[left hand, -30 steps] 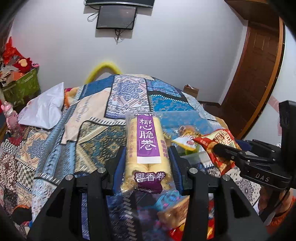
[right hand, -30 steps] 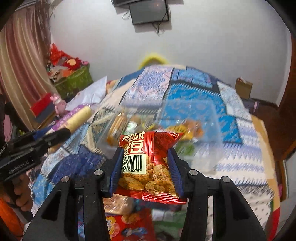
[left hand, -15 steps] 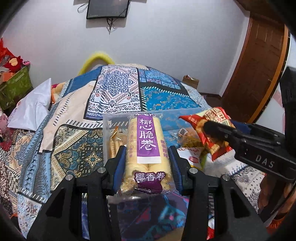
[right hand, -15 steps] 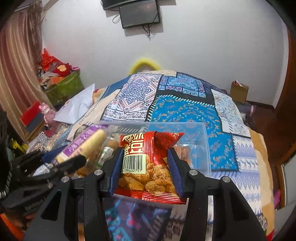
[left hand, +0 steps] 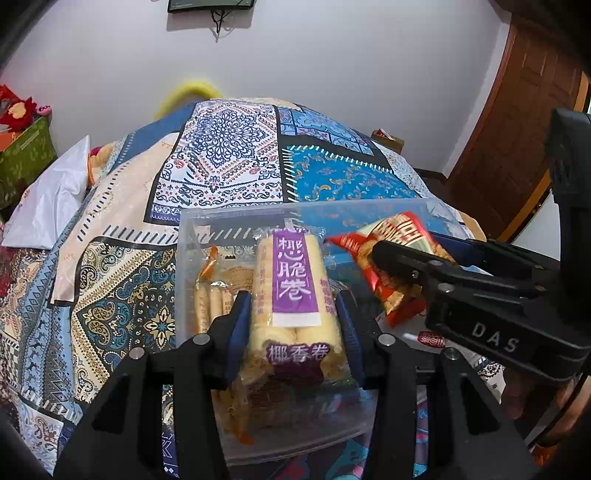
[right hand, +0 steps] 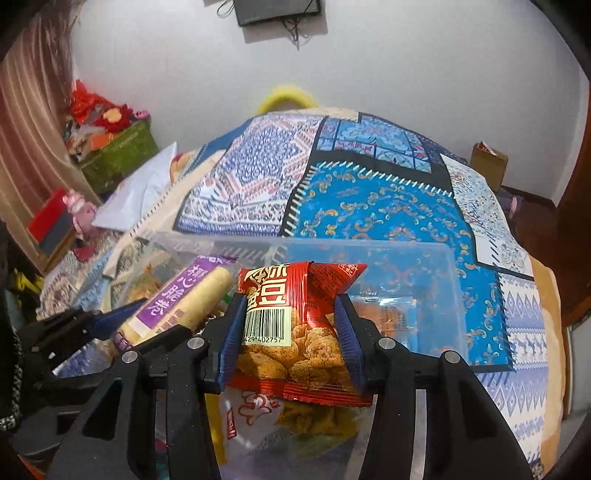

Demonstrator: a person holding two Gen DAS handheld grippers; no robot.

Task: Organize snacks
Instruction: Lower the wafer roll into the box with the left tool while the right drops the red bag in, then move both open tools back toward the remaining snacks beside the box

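Bedroom setup: a bed with a busy blue patchwork quilt (left hand: 229, 162) fills most of both views, with a white wall and a wall-mounted screen (right hand: 277, 11) at the top of the frame. A clear plastic bin (left hand: 207, 221) sits on the quilt in the lower middle, already holding a few snacks.

The left gripper (left hand: 291, 328) is closed snugly on the coconut roll pack (left hand: 295, 291), purple label up, low-centre in the left wrist view and over the bin. Its long axis runs straight away from the camera, top end pointing toward the bin's far wall. The rolls look light and brittle, and the wrapper looks slick, so I'd say pinching across the lower middle like this is right, just not hard.

The right gripper (right hand: 290, 332) is clamped on the red snack bag (right hand: 295, 325), barcode facing the camera, also above the bin, lower centre of the right wrist view. The bag stands upright, top seam pointing up and away. It's soft, crinkly, puffy stuff that probably crushes easily, so a gentle hold on the sides seems best.
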